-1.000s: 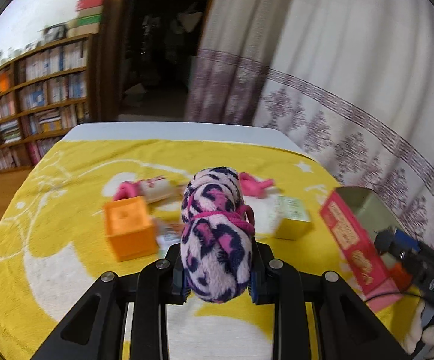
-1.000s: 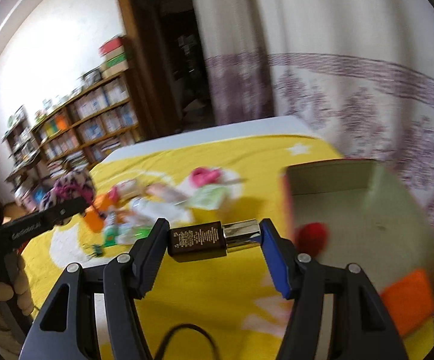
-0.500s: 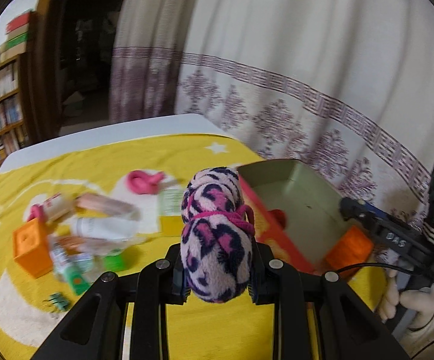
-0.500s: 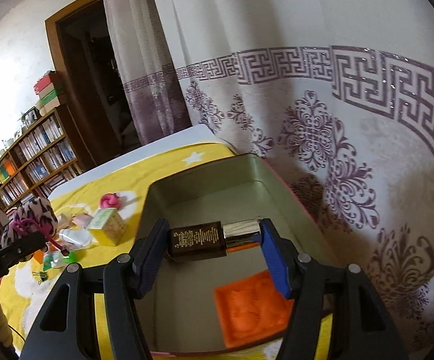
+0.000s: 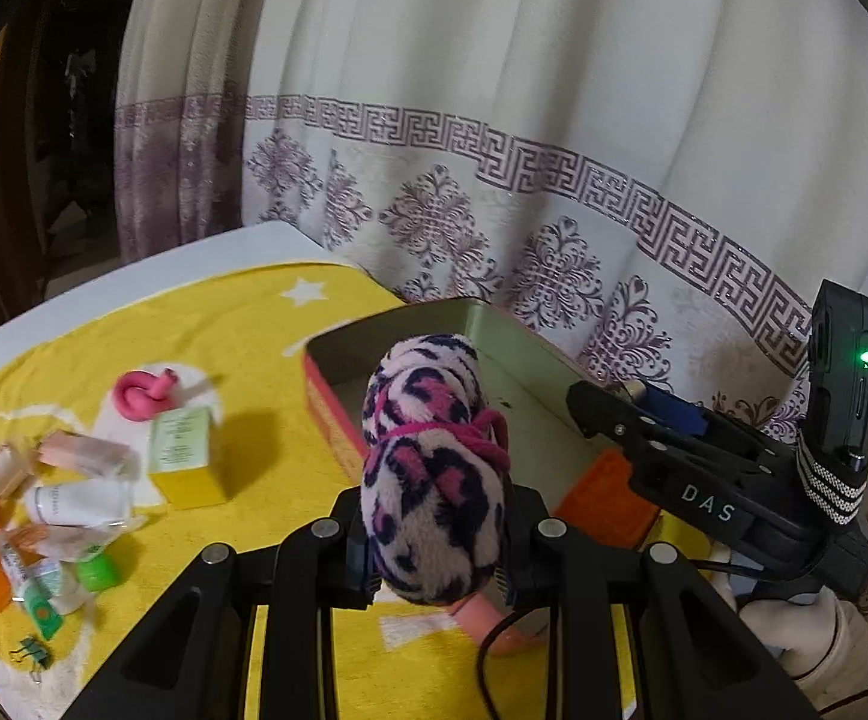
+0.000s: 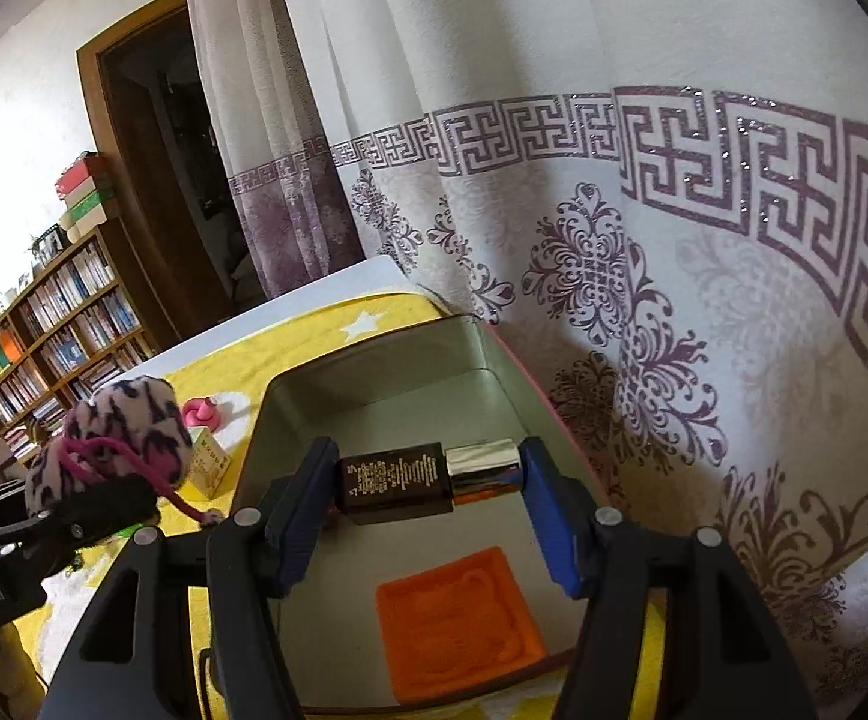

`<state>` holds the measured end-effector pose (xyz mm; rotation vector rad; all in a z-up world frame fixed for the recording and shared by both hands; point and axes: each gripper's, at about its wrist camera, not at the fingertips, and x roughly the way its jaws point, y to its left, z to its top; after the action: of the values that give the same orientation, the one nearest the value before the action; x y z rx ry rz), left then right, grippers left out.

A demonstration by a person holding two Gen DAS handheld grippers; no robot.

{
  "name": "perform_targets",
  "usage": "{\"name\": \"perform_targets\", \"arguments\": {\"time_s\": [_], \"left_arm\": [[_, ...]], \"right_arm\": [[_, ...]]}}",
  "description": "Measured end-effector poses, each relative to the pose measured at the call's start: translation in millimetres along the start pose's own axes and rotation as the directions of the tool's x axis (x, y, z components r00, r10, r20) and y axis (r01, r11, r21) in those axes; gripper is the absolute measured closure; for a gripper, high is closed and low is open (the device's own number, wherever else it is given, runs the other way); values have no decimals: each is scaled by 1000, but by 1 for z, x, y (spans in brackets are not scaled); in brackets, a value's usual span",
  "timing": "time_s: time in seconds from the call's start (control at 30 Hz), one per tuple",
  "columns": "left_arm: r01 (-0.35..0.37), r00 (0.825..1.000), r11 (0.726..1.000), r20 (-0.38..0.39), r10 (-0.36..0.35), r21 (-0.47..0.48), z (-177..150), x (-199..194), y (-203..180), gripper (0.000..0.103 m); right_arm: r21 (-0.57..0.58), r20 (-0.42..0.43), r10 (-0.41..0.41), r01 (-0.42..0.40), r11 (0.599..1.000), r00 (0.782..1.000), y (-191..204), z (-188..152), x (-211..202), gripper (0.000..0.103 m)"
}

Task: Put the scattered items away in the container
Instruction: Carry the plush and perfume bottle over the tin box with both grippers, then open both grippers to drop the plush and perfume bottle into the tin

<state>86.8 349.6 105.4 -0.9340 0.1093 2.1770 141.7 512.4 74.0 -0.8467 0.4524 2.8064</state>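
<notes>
The left gripper (image 5: 437,558) clamps a leopard plush (image 5: 431,480) beside the tin's (image 6: 368,372) near wall. The right gripper (image 6: 428,480) grips a dark bottle (image 6: 398,483) over the tin, above an orange block (image 6: 461,618). Curtain (image 6: 644,240) hangs just behind the tin. Left of it on the yellow cloth (image 5: 242,324) lie a green box (image 5: 180,456), pink knot (image 5: 143,396) and tubes (image 5: 77,504), scattered.

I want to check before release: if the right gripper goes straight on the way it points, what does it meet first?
Probably the bare floor of the container, beyond the orange block; depth is unclear. The right gripper holds the dark bottle.
</notes>
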Motion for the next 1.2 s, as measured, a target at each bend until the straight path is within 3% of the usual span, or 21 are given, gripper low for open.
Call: {"name": "perform_targets", "arguments": {"time_s": [0.13,0.23,0.57,0.63,0.7,0.77,1.2], "left_arm": [[8,1000,1000,-13,-8,6,1,7,-4,74],[11,1000,1000,-18,-11,9,3,11,-5,74],[33,998,999,-45,-32,29,10,31,-14,73],[42,997,998,-63,-39,38,10,37,-18,67],[47,996,998,-75,-44,37,8,41,-19,33],[40,997,999,-61,-38,21,7,39,-17,22],[0,999,996,-45,-4,-92,1,23,18,22]], "right_arm": [[9,-25,24,-24,1000,999,-3,0,6,37],[37,-27,27,-26,999,999,-8,-1,8,27],[111,17,6,-8,994,1000,-24,5,0,26],[118,22,2,-4,993,1000,-26,5,-1,26],[123,25,0,-3,992,1000,-28,6,-2,26],[128,32,-6,2,992,999,-29,6,-4,26],[105,29,14,-17,994,999,-17,4,-4,26]]}}
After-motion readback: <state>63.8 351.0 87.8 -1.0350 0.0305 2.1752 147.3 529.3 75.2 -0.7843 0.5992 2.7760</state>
